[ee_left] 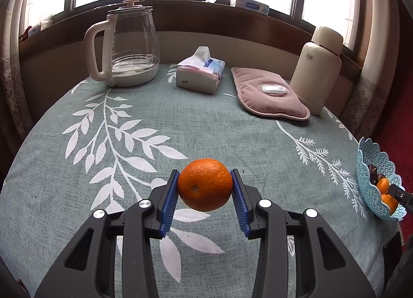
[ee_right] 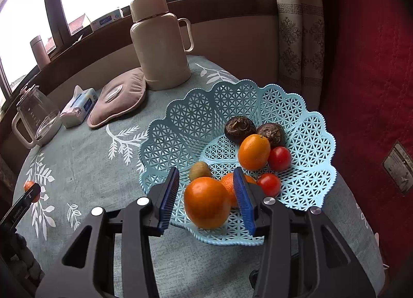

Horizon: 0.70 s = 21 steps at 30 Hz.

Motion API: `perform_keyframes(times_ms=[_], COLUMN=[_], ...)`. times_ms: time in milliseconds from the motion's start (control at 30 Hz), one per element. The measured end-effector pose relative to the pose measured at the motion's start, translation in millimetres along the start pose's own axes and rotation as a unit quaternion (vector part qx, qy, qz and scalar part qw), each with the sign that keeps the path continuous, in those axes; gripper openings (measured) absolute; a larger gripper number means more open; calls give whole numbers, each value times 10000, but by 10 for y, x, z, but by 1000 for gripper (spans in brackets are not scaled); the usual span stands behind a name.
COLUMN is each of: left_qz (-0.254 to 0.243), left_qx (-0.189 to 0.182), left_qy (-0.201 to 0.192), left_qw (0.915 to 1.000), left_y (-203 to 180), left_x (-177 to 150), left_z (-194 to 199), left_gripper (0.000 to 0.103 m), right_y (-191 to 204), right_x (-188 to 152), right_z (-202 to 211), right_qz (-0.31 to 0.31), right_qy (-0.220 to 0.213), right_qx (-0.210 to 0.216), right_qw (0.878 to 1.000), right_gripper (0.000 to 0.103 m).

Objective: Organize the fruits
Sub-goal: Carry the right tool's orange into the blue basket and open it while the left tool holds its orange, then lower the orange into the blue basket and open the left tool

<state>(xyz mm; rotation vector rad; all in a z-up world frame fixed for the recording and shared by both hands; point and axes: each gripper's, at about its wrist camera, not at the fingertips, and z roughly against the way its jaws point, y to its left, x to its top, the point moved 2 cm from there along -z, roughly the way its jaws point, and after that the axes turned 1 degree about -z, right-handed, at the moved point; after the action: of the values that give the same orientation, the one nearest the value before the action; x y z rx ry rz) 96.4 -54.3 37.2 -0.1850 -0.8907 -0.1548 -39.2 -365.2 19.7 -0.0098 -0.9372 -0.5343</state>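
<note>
Our left gripper (ee_left: 205, 189) clamps round orange (ee_left: 205, 188); right gripper (ee_right: 206, 194) open around orange fruit (ee_right: 207, 202) in pale-blue lattice plastic basket (ee_right: 304, 127). Next: we carry round orange over.

Left wrist view: basket (ee_left: 366, 169) sits at the far right edge, contents mostly hidden by its lattice wall, only bits of orange fruit and sth dark show. Right gripper there is just a black tip, rest cut off, grip state can't tell from that view. Orange (ee_left: 205, 184) underside hidden, so whether it touches the cloth is unclear. Right wrist view: a 2nd orange-coloured fruit (ee_right: 228, 182) is largely hidden behind the front orange (ee_right: 206, 202) and the blue pad (ee_right: 244, 202). Far left, small orange (ee_right: 29, 185) half covered by a black finger, too small for detail. Thermos label (ee_left: 310, 57) illegible.
</note>
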Motion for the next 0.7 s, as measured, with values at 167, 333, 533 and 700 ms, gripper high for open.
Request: perform_keyframes(times_ms=[167,333,533,700], left_qz=[-47,-142,-391,-517], left_qx=[9,12,-3,-87], left_qy=[4,8,62,64], left_qw=[10000,9999,9992,9986], left_y=[-27,-88,-245,-399], left_x=[-6,-21,-64,-61], left_z=[-2,7,5,48], left_gripper=[40,40,40,40], right_y=[-56,-137,-260,-387], right_x=[22,10,-6,15], right_z=[61,112,136,198], right_qz=[-45,-136,-258,-332], right_qy=[-101,-207,-280,-370], right_qx=[-21,-29,-54,-70], right_qw=[9999,9997,9993,9987], right_gripper=[54,54,54,54])
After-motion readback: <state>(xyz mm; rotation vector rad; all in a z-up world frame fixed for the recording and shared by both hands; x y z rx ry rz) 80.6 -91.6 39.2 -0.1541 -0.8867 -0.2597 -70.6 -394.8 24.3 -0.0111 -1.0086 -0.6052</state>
